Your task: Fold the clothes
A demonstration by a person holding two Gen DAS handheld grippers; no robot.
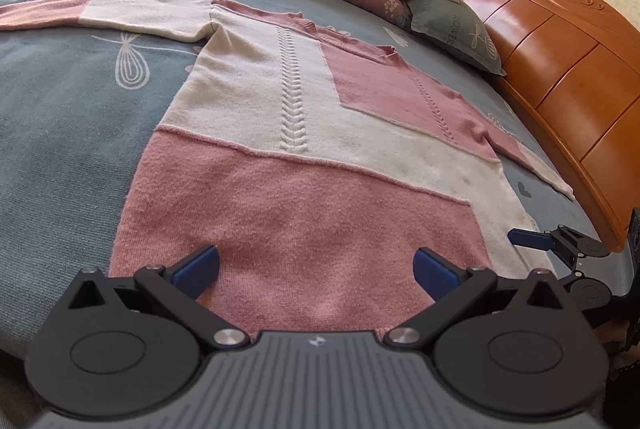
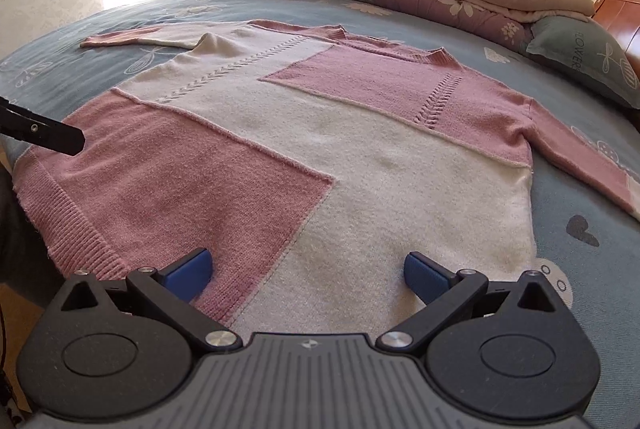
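Both the left claw (image 1: 316, 271) and the right claw (image 2: 307, 271) hover spread over the flat sweater (image 2: 320, 133); each should pinch the hem (image 2: 76, 233) corners evenly before folding.

Pink-and-cream colour-block knit sweater (image 2: 304, 133), lying flat and unfolded, front up, sleeves spread, hem nearest the cameras

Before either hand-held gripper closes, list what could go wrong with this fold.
1. The sweater lies flat on the bedsheet; an open left hand-held gripper at the hem could pinch sheet along with knit.
2. The right hand-held gripper sits near the hem's other corner; uneven lifting would likely skew the fold.
3. The right sleeve trails toward the bed's edge, and the left sleeve stretches far out, so both may drag or bunch.
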